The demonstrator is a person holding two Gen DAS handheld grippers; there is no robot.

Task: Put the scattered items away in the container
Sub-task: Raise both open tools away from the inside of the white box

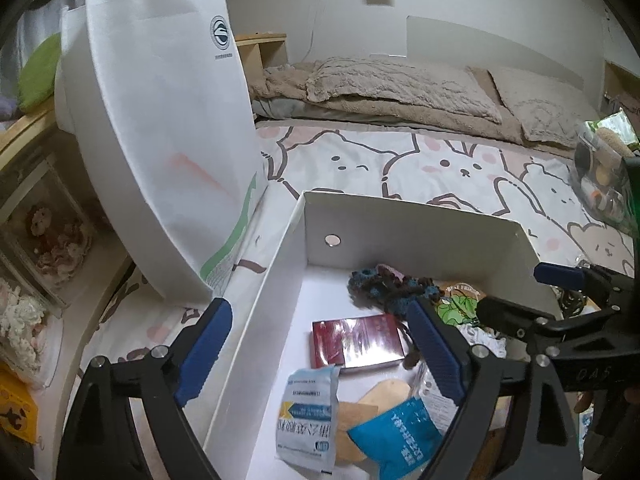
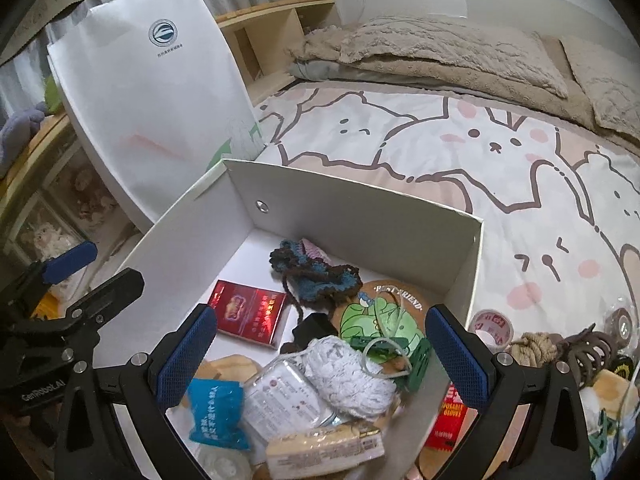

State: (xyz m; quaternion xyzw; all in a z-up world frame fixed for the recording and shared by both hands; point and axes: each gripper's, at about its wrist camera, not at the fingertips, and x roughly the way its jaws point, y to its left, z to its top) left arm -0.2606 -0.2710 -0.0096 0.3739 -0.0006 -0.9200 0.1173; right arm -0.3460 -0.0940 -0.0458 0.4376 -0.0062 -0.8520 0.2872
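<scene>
A white cardboard box (image 2: 360, 216), straight-walled and open-topped with one small round hole in its far wall, is sitting on the bed (image 2: 460, 152), whose sheet is printed with cartoon rabbits and bears. The left tool (image 1: 320, 352) is hovering with its ribbed blue pads spread wide and gripping nothing, one pad outside the box's left wall and the other over the contents. The right tool (image 2: 320, 356) is likewise gaping wide and empty above the box's near end. Inside the box, one glossy red flat packet (image 2: 250, 312) is lying on the bare white floor, with one knobbly crocheted piece in dark blue and brown yarn (image 2: 316, 272) just beyond it, one round cork-coloured coaster (image 2: 400, 300) with a green cartoon print beside that, and one crinkly blue sachet (image 2: 216, 412) near the front. The left wrist view alone is showing a white-and-blue paper sachet (image 1: 308, 416) lying flat by the left wall. The right wrist view alone is showing things lying outside the box on its right: one roll of printed tape (image 2: 492, 326), one brown claw-shaped hair clip (image 2: 576, 354) and a red "disposable gloves" pack (image 2: 450, 420). One tall white non-woven tote bag (image 2: 160, 92) is standing just left of the box, and two plush beige pillows (image 2: 452, 50) are lying at the head of the bed
</scene>
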